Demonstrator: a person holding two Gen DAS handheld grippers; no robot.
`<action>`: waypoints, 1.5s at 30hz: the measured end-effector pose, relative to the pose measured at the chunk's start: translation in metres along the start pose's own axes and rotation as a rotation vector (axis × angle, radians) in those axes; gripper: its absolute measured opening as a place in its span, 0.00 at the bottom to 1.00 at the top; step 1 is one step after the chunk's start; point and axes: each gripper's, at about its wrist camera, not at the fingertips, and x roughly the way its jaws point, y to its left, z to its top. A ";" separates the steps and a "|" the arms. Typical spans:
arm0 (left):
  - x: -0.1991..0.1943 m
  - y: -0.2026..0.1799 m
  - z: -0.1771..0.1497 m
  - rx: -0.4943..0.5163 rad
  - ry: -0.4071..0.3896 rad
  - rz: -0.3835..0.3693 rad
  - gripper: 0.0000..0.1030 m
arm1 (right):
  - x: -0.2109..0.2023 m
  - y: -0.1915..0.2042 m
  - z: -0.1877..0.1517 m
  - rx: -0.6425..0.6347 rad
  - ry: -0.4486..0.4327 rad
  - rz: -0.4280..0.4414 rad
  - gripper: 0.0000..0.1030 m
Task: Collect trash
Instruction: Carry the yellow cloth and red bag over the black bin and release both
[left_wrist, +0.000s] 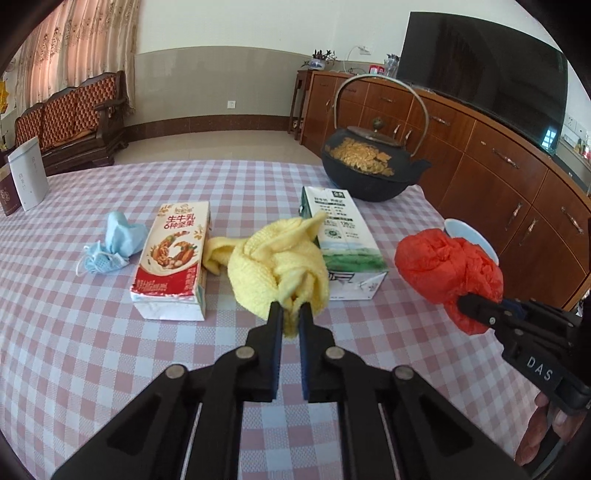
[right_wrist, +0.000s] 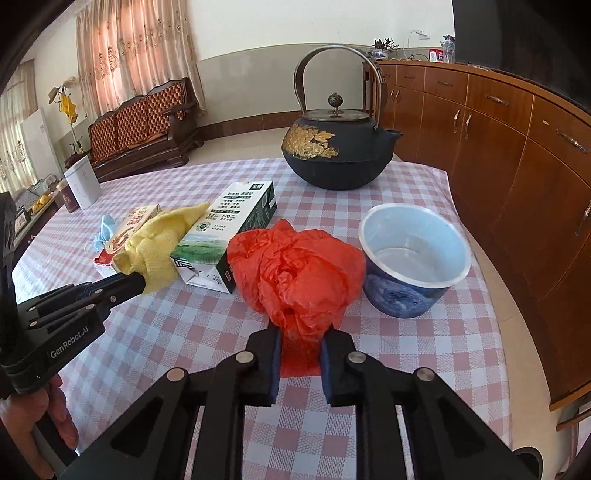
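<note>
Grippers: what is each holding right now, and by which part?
Left gripper pinches the yellow cloth by its near bunched edge; right gripper clamps the red plastic bag at its near gathered end.

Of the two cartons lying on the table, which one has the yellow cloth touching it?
The green-and-white carton: the yellow cloth held by the left gripper drapes against it. The red-and-white carton lies apart.

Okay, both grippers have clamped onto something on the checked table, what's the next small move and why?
Probably lift both straight up. The left gripper is shut on the yellow cloth and the right gripper on the red plastic bag, and no bin is in view.
</note>
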 end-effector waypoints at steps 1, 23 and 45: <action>-0.006 -0.002 -0.002 0.003 -0.012 -0.006 0.09 | -0.007 0.000 -0.001 0.000 -0.012 0.002 0.17; -0.060 -0.036 -0.027 0.033 -0.071 -0.111 0.07 | -0.095 -0.022 -0.051 0.039 -0.096 -0.028 0.17; -0.030 -0.059 -0.031 0.049 -0.012 -0.121 0.16 | -0.071 -0.039 -0.070 0.080 -0.004 -0.033 0.17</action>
